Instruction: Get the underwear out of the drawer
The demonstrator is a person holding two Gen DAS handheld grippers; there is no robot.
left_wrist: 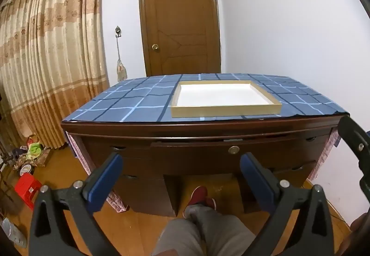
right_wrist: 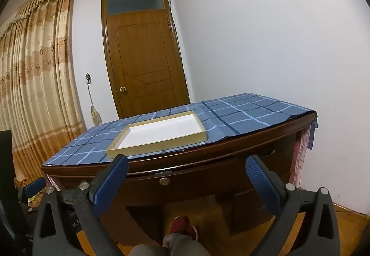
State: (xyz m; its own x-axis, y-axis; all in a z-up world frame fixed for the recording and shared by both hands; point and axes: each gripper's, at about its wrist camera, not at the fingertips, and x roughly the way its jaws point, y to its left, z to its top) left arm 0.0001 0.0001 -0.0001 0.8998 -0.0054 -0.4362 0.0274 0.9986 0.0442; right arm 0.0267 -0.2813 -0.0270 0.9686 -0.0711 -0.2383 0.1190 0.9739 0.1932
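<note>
The drawer [left_wrist: 231,152] is sitting shut in the front of the dark wooden desk [left_wrist: 138,131], right under the desktop, with a round metal lock [left_wrist: 234,150] at its middle. No underwear is showing in either view, so where it lies cannot be told.

The left gripper [left_wrist: 181,166] is hanging in front of the desk, tilting somewhat down toward the drawer front, its blue-padded fingers [left_wrist: 108,172] standing spread wide with nothing between them. The right gripper [right_wrist: 186,174] is hovering beside it, pointing nearer to level at the same drawer front, its blue pads [right_wrist: 261,184] likewise standing far apart and pinching nothing. Neither is touching the desk.

On the desktop a blue checked cloth [left_wrist: 129,103] is lying flat, and a shallow tray [left_wrist: 225,112] with a white floor is resting on it near the front edge. Below the grippers, the person's leg in grey trousers [left_wrist: 208,230] and a red shoe [left_wrist: 197,196] are reaching into the knee space. Behind stand a brown door [left_wrist: 180,25] and a beige curtain [left_wrist: 46,59].
</note>
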